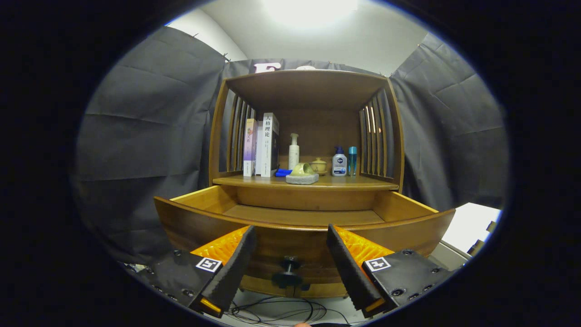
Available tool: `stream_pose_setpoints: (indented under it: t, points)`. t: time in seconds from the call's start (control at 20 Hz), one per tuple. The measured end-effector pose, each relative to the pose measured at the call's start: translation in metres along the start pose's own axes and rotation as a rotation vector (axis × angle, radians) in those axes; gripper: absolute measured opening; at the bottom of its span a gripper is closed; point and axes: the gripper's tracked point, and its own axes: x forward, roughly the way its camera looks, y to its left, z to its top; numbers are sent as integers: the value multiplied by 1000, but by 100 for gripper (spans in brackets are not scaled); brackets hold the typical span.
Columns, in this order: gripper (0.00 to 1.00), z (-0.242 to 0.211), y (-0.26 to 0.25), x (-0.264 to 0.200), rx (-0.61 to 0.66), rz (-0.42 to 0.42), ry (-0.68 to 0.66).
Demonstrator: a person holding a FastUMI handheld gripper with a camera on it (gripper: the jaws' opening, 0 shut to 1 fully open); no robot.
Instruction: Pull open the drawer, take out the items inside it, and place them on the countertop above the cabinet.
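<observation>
The wooden cabinet's drawer (299, 218) is pulled out toward me; the part of its wooden floor that I can see is bare. Its dark round knob (290, 265) sits on the drawer front, between my two fingers and a little beyond them. My gripper (290, 254) is open, fingers spread wide with nothing held. On the countertop (354, 182) above the drawer rests a pale green dish-like item on a grey base (302, 174).
At the back of the countertop stand two books (263, 145), a white pump bottle (294, 152), a small lidded pot (319, 165), a blue-capped bottle (339, 162) and a slim teal bottle (352, 160). A blue object (283, 172) lies by the books. Cables (281, 311) trail on the floor below.
</observation>
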Motion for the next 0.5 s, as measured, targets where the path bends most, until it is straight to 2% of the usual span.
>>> stream_pose_setpoints:
  t: [0.5]
  points:
    - [99, -48, -8, 15, 70, -36, 132]
